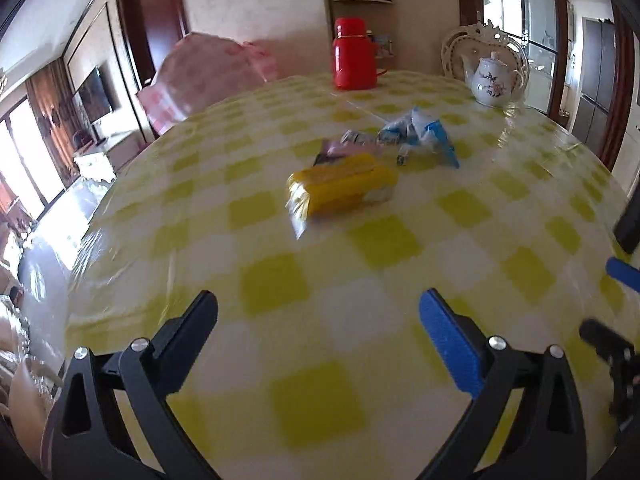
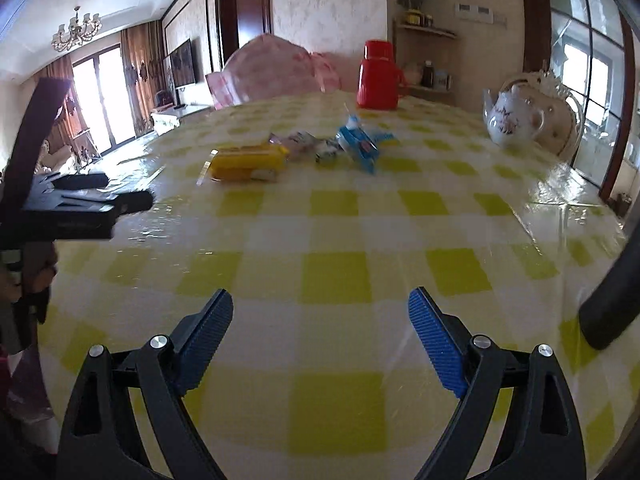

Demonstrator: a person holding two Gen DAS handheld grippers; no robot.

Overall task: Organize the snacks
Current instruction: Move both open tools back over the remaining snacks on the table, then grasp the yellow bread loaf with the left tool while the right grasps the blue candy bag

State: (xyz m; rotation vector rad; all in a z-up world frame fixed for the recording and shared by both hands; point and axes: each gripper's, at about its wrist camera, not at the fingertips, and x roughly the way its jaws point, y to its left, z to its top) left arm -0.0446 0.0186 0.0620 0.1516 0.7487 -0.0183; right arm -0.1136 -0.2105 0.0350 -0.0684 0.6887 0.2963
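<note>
A yellow snack packet lies on the yellow-checked tablecloth, mid-table. Behind it lie a pink packet, small white wrapped snacks and a blue-and-white packet. The same pile shows in the right wrist view: yellow packet, small wrapped snacks, blue packet. My left gripper is open and empty, well short of the pile. My right gripper is open and empty, also well short. The left gripper shows at the left edge of the right wrist view.
A red thermos stands at the table's far edge. A white floral teapot stands at the far right, before an ornate white chair. A pink-covered chair is at the far left. The right gripper's parts show at the right edge.
</note>
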